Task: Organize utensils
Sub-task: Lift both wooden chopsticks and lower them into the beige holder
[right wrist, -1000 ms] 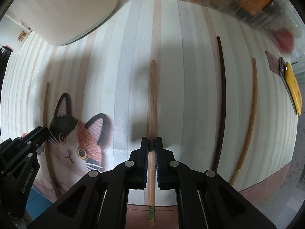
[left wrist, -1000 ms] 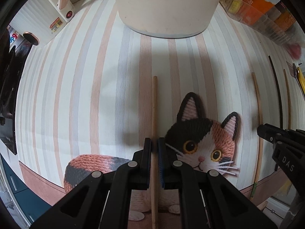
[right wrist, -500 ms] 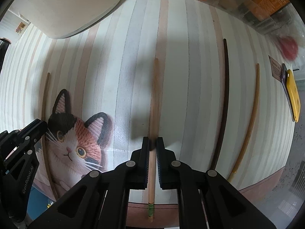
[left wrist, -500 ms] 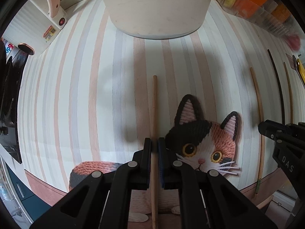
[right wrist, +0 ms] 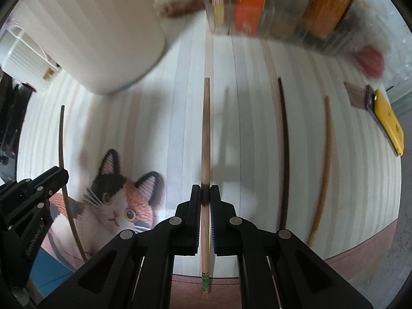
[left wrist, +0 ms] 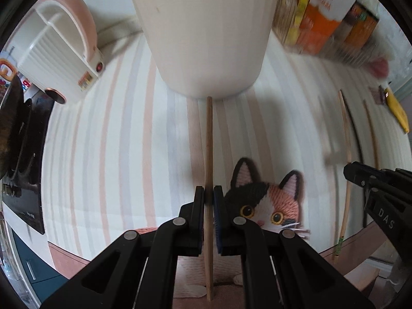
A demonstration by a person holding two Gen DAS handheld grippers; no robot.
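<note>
My left gripper (left wrist: 209, 195) is shut on a light wooden chopstick (left wrist: 209, 139), held above the striped mat; its tip reaches the base of a large cream container (left wrist: 206, 33). My right gripper (right wrist: 205, 194) is shut on another wooden chopstick (right wrist: 206, 128) with a green band at its near end, also lifted. On the mat to the right lie a dark chopstick (right wrist: 284, 149) and a light bamboo chopstick (right wrist: 325, 159). The cream container (right wrist: 103, 31) shows at upper left in the right wrist view.
The cat-print striped mat (left wrist: 103, 141) covers the table. A pink and white appliance (left wrist: 59, 51) stands at back left, clear bins of packets (right wrist: 283, 7) at the back, a yellow object (right wrist: 388, 123) at far right. The table's front edge (right wrist: 360, 252) is close.
Both grippers have risen and moved forward toward the cream container with their chopsticks. The container now looms larger and the back bins have come into view.
</note>
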